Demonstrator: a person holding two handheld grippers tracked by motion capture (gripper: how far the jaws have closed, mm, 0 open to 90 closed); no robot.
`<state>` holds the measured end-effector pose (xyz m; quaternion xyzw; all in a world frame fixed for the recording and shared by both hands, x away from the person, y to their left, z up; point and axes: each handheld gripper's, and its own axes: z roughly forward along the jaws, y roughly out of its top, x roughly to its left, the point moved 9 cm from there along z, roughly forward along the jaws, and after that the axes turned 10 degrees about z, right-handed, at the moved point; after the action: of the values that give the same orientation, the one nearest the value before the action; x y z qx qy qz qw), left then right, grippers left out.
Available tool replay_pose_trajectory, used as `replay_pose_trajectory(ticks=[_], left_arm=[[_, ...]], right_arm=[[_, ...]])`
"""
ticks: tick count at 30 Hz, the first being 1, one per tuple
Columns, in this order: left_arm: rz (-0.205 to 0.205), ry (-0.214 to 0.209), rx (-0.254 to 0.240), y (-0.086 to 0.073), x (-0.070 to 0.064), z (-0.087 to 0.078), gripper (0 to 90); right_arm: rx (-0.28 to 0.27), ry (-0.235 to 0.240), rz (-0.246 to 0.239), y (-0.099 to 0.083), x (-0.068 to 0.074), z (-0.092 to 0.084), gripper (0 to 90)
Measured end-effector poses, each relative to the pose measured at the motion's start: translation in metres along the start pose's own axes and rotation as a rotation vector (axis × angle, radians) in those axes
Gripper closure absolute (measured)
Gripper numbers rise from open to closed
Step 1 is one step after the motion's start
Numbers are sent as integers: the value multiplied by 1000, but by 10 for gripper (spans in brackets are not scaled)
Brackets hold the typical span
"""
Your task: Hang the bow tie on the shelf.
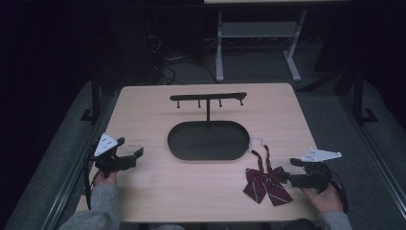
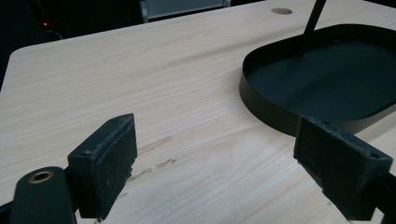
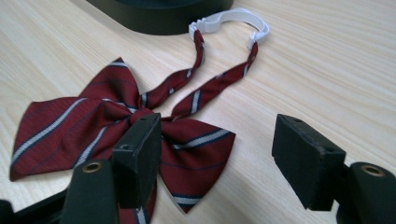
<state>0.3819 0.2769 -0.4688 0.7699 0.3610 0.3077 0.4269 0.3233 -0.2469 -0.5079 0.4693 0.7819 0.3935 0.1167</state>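
Note:
A dark red striped bow tie point(image 1: 264, 184) point(image 3: 116, 126) lies flat on the table at the front right, its strap ending in a white plastic clasp point(image 3: 231, 21) point(image 1: 257, 142) beside the tray. My right gripper point(image 1: 286, 175) point(image 3: 217, 154) stands open just right of the bow, one jaw over the bow's wing, nothing held. A black oval tray point(image 1: 208, 155) point(image 2: 266, 100) with a post and a hook bar point(image 1: 208, 97) stands mid-table. My left gripper point(image 1: 131, 147) point(image 2: 215, 163) rests open at the front left, apart from the tray.
The light wooden table point(image 1: 153, 187) has bare room between tray and left gripper. A white table frame point(image 1: 256, 45) and cables point(image 1: 167, 67) lie on the dark floor beyond the far edge. Black stands point(image 1: 93, 103) flank the table.

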Motion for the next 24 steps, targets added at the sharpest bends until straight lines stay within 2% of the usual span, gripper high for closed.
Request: replay_pose_trajectory(ticks=[2, 7, 12, 17, 19, 20, 22, 23, 24], left_arm=[[-3, -2, -5, 1, -1, 1, 130], [15, -10, 19, -1, -4, 4, 130], [30, -13, 25, -1, -6, 5, 130], [33, -9, 29, -1, -6, 6, 130], [26, -6, 24, 0, -5, 6, 130], [26, -6, 24, 0, -5, 6, 130], [25, -2, 21, 0, -5, 6, 130], [25, -2, 21, 0, -5, 6, 130], [22, -6, 20, 1, -5, 7, 130]], right_arm=[[-8, 5, -8, 2, 2, -1, 318], [-38, 15, -11, 14, 9, -6, 282], [-37, 17, -12, 25, 17, -8, 291], [-8, 6, -26, 41, 21, -7, 313], [4, 9, -45, 58, 26, -3, 354], [4, 9, -45, 58, 26, -3, 354], [30, -4, -92, 70, 27, 6, 374], [30, -4, -92, 70, 27, 6, 374], [65, -4, -89, 74, 24, 15, 405]])
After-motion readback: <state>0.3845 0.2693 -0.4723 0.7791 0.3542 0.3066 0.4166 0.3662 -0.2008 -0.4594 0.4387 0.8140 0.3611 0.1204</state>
